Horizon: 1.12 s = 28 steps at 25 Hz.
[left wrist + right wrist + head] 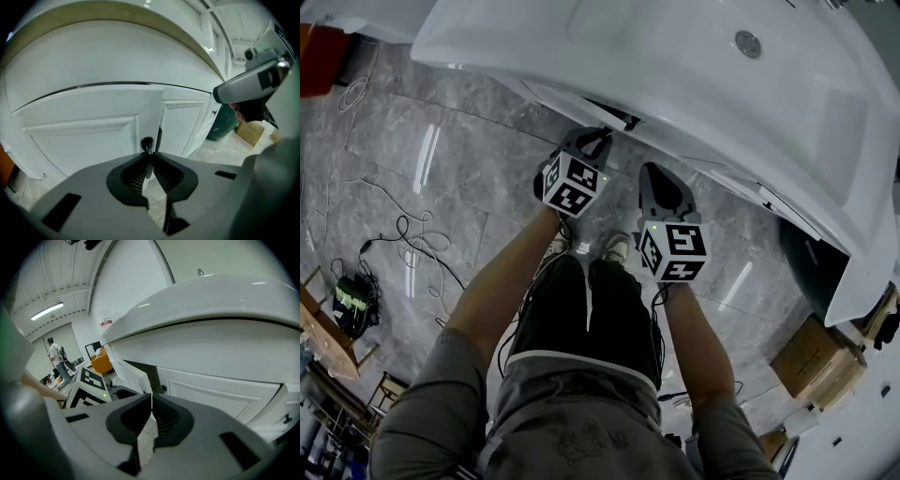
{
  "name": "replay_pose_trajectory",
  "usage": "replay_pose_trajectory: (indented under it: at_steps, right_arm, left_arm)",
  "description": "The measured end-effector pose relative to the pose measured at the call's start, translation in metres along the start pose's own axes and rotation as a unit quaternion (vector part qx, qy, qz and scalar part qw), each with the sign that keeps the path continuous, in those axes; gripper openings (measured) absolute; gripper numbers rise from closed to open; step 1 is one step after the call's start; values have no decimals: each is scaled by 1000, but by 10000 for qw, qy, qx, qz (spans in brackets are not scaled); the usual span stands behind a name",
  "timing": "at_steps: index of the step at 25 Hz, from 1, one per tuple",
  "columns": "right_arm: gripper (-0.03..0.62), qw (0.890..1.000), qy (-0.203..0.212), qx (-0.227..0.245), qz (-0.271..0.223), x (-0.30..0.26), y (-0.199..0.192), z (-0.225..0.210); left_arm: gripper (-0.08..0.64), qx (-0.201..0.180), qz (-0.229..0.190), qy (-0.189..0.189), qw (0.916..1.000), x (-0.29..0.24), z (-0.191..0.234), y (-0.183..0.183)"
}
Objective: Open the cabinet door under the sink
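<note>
The white cabinet under the sink [675, 56] has two panelled doors. In the left gripper view, my left gripper [149, 155] is shut on the small black knob [147, 142] at the inner edge of the left door [84, 136]. A dark slit runs beside the knob. In the right gripper view that door [136, 377] stands slightly ajar with a dark gap behind it. My right gripper [151, 401] hangs shut and empty in front of the right door [220, 390], whose own knob [164, 389] is apart from it. In the head view, both grippers, left [598, 139] and right [654, 171], are below the basin's rim.
A dark green bin [222, 124] and a cardboard box [251, 131] stand on the floor right of the cabinet. Cables [412, 234] lie on the grey marble floor to the left. A person [56, 357] and an orange seat [101, 363] are far off.
</note>
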State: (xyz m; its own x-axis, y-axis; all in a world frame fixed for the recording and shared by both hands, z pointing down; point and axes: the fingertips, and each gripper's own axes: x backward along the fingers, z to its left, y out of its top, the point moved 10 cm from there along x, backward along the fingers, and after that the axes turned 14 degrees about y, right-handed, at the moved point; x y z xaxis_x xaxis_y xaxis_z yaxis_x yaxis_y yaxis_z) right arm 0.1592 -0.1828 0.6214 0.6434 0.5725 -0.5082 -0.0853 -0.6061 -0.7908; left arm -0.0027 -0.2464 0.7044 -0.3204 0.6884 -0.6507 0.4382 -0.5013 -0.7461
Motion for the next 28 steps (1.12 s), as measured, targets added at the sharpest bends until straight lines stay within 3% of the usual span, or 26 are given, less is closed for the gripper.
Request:
replay_pose_trajectory:
  at_steps: [7, 18, 24, 28]
  right_arm:
    - [29, 9990, 215, -23, 403, -7, -14, 34]
    - [29, 9954, 586, -256, 707, -31, -34, 95]
    - [29, 9940, 688, -221, 824, -42, -39, 120]
    - [29, 9919, 854, -129, 931, -53, -39, 134]
  left_arm:
    - [49, -409, -69, -44, 9991, 41, 0, -37]
    - [49, -589, -211, -441, 9971, 88, 22, -90]
    - [49, -536, -115, -313, 9980, 118, 45, -121]
    - [49, -279, 15, 146, 9995, 143, 75, -147]
